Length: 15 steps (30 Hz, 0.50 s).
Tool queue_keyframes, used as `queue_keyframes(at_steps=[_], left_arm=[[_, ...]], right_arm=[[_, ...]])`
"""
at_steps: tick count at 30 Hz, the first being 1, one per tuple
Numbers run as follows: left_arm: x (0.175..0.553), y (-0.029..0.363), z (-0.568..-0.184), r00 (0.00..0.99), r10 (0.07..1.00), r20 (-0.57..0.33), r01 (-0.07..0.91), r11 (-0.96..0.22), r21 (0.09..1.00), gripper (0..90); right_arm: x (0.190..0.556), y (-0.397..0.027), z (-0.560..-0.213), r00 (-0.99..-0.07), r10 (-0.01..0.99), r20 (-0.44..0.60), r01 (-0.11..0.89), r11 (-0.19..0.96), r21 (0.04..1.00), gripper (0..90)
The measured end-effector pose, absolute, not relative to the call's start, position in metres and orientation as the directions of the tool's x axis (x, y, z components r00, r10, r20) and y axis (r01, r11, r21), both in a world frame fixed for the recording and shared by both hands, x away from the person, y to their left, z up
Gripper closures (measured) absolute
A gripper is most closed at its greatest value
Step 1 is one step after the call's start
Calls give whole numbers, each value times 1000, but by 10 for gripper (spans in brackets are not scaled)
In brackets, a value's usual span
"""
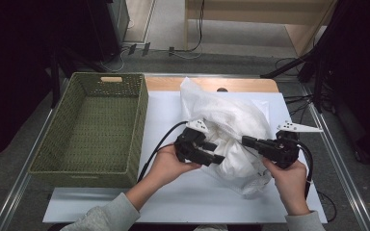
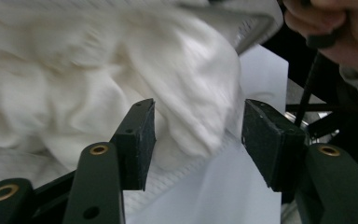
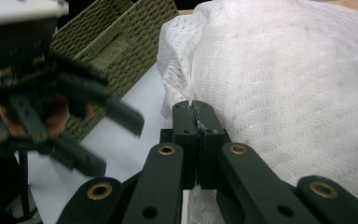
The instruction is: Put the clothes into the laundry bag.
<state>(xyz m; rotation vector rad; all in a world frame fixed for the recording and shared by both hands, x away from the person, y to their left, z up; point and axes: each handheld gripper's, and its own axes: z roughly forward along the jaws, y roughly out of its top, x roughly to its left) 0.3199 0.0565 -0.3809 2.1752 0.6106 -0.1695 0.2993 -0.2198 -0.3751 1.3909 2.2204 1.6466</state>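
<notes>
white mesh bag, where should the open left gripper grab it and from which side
Probably the loose bulging fold of the white mesh bag in front of the left gripper, approached level from the basket side. That fold sticks out, thin enough to pinch, and the right gripper already clamps the opposite edge.

We look down on a table (image 1: 183, 204) with a white top and metal edges, a strip of bare wood (image 1: 173, 84) showing along its far side. Around it we see a grey floor (image 1: 9, 168), dull and evenly lit. Beyond the table, black cables (image 1: 192, 50) trail over the floor toward a pale wooden bench (image 1: 250, 9). A dark cabinet (image 1: 38, 38) stands in shadow at the far left, and a black stand (image 1: 318, 53) rises at the far right.
</notes>
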Motion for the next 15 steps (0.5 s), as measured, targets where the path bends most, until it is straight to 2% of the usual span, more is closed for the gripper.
queue_keyframes(at_steps=[2,5,6,9,15], left_arm=[[313,54,-387,873,359,-331,484,-541,688,505],[302,50,-395,869,351,-350,493,-545,678,659],[300,49,-398,869,343,-358,494,-546,677,742],[296,40,-412,869,335,-365,495,-560,665,846],[302,14,-445,866,360,-347,500,-587,637,896]], right_arm=[[299,-220,-375,-595,670,444,620,30,784,895],[299,-220,-375,-594,671,444,619,29,785,895],[299,-220,-374,-594,670,445,619,27,785,895],[298,-220,-374,-592,672,445,617,23,786,895],[298,-221,-373,-594,671,444,616,24,787,895]])
